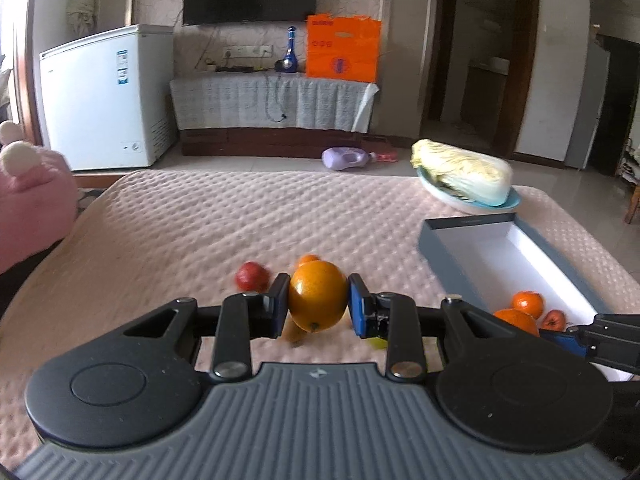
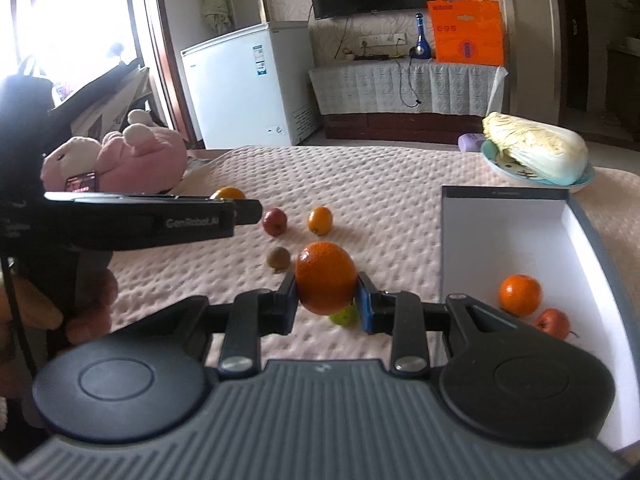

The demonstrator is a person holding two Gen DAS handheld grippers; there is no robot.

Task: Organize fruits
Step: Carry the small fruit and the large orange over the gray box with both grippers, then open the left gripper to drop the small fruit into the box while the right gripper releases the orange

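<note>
My left gripper (image 1: 319,300) is shut on a yellow-orange orange (image 1: 318,295), held above the pink quilt. My right gripper (image 2: 326,294) is shut on a deeper orange tangerine (image 2: 326,282), also held above the quilt. A grey box with a white inside (image 2: 502,232) lies to the right and holds a tangerine (image 2: 519,294) and a small red fruit (image 2: 554,322). On the quilt lie a red apple (image 2: 275,221), a small orange (image 2: 320,220), a brown kiwi (image 2: 279,258) and a green fruit (image 2: 344,315) partly hidden under the right gripper.
A plate (image 2: 494,162) with a napa cabbage (image 2: 536,148) stands beyond the box. A pink plush toy (image 2: 120,156) lies at the quilt's left edge. The left gripper's body (image 2: 140,222) reaches in from the left in the right wrist view. A white freezer (image 1: 104,96) stands behind.
</note>
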